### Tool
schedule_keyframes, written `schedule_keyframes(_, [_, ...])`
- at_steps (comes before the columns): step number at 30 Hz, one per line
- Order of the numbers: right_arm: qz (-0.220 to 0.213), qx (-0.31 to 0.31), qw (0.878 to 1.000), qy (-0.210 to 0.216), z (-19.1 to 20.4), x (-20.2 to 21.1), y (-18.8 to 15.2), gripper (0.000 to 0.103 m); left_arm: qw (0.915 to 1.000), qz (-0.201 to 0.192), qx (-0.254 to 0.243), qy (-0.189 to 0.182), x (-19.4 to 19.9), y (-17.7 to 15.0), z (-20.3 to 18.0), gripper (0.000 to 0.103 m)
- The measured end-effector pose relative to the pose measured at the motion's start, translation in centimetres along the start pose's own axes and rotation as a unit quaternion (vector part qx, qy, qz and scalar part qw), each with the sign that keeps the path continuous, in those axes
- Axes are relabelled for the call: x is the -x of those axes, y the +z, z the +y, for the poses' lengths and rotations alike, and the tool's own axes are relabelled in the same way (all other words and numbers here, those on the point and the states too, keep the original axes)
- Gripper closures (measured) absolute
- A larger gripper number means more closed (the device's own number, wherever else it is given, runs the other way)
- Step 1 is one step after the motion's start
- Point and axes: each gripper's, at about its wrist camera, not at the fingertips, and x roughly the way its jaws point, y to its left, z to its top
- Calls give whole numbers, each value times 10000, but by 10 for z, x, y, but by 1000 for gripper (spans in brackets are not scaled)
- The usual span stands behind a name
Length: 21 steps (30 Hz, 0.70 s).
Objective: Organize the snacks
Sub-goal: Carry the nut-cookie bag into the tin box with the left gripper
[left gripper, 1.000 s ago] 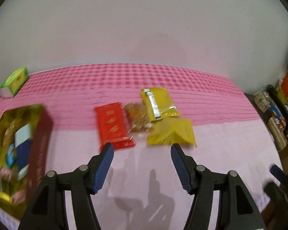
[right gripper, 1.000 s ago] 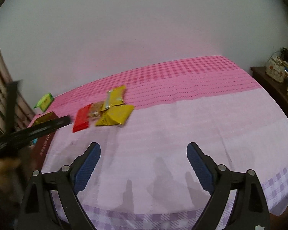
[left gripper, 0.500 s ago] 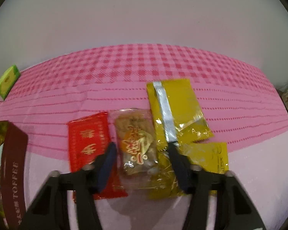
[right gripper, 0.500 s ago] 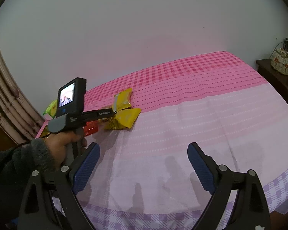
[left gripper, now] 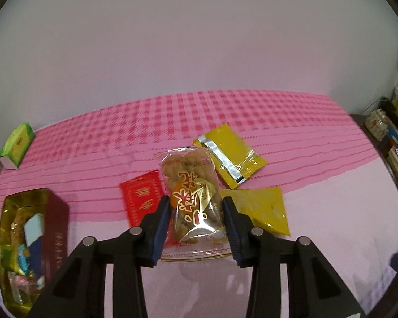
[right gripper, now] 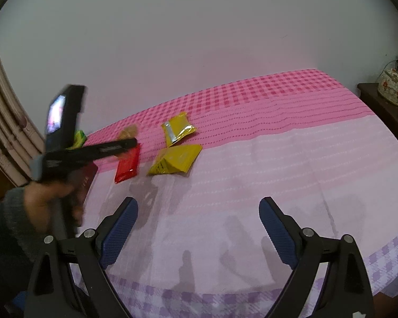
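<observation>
**A:** What is the left gripper (left gripper: 196,220) doing?

**B:** Its jaws are closing, with a clear packet of brown fried snacks (left gripper: 192,198) between the two blue pads. Both pads press on the packet's sides, so it is gripped. The packet has red and gold characters printed on its front, and it looks raised off the pink tablecloth (left gripper: 318,212), its far end tipped up.

**A:** Taking that packet as the landmark, where are the other snacks?

**B:** The red packet (left gripper: 142,198) lies flat just to its left, partly behind the left pad. A yellow packet with a silver seam (left gripper: 230,155) lies beyond it to the right, on the striped band of the cloth. A second yellow packet (left gripper: 260,209) lies just right of it, near the right pad. Well to its left, at the table's edge, stands an open dark-red box with a gold lining (left gripper: 58,225) that already holds several wrapped sweets. A green carton (left gripper: 17,143) sits far off to the left and further back, close to the wall.

**A:** And the right gripper (right gripper: 199,228)?

**B:** Its jaws stand wide apart, nothing between them, over bare cloth at the near side of the table, well apart from the packet. Its camera also shows a hand (right gripper: 47,201) in a grey sleeve holding the left gripper's handle, though that part is blurred.
</observation>
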Motion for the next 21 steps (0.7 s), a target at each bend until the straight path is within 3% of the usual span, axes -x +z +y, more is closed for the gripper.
schedule_keyframes(6, [69, 287, 9996, 12, 15, -1, -6, 12, 9994, -249, 47, 236, 45, -9, 30, 63])
schedule_keyframes(21, [101, 528, 9985, 139, 31, 3, -11, 12, 9893, -434, 586, 1267, 98, -24, 121, 63])
